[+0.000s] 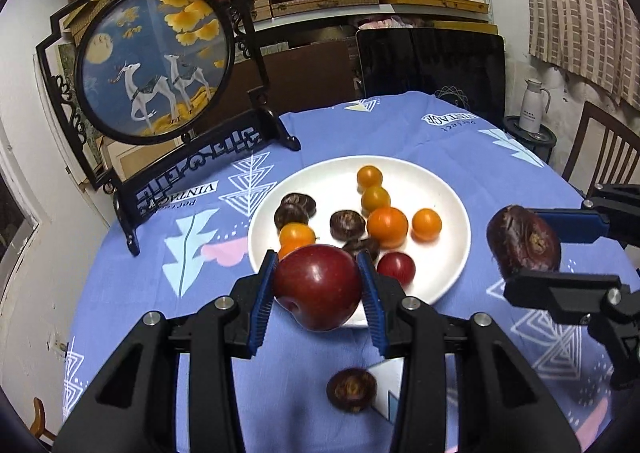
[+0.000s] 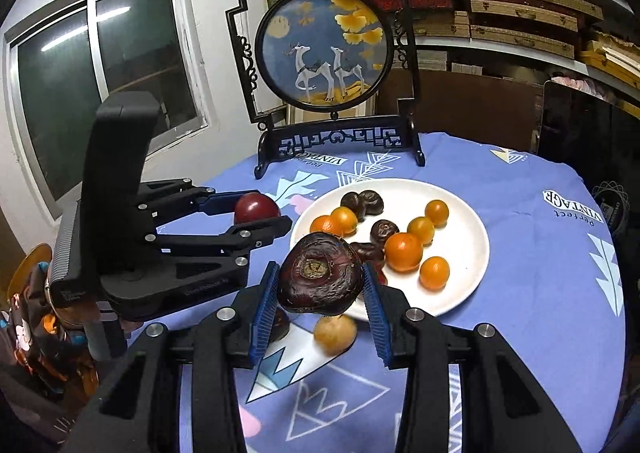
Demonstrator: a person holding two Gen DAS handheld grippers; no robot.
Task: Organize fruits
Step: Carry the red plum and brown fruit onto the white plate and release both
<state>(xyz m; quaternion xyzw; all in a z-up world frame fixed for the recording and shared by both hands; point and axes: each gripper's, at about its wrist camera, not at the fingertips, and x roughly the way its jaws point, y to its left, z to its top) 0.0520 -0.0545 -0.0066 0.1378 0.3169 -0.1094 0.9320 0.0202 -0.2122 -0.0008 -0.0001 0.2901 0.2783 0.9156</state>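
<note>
Presently, the round table covered in a blue patterned cloth (image 1: 472, 141) carries every item noted below. At its far left edge stands a black carved wooden screen holding a round embroidered panel of two white deer (image 1: 154, 61), upright, well apart from the plate.

A round white ceramic plate (image 1: 444, 273) lies near the table's middle. On it lie several small orange round fruits (image 1: 387, 226), several dark brown water chestnuts (image 1: 347, 225) and one small dark red plum (image 1: 396, 268); some touch one another.

The left gripper (image 1: 320, 285), black with blue ribbed pads, is closed narrowly on a large dark red smooth plum (image 1: 318, 287); both pads press its sides, and it hangs clear of the cloth over the plate's near rim. The right gripper (image 2: 320, 281), of the same make, is clamped on a large dark purple-brown water chestnut (image 2: 320, 273), its scarred tan end facing the camera, held above the plate's near edge with a pad against each side.

Loose on the cloth, a small dark brown water chestnut with a tan centre (image 1: 352, 390) lies below the left gripper, apart from the plate. A small pale yellow-brown round fruit (image 2: 335, 333) rests just beside the plate's near rim, under the right gripper.
</note>
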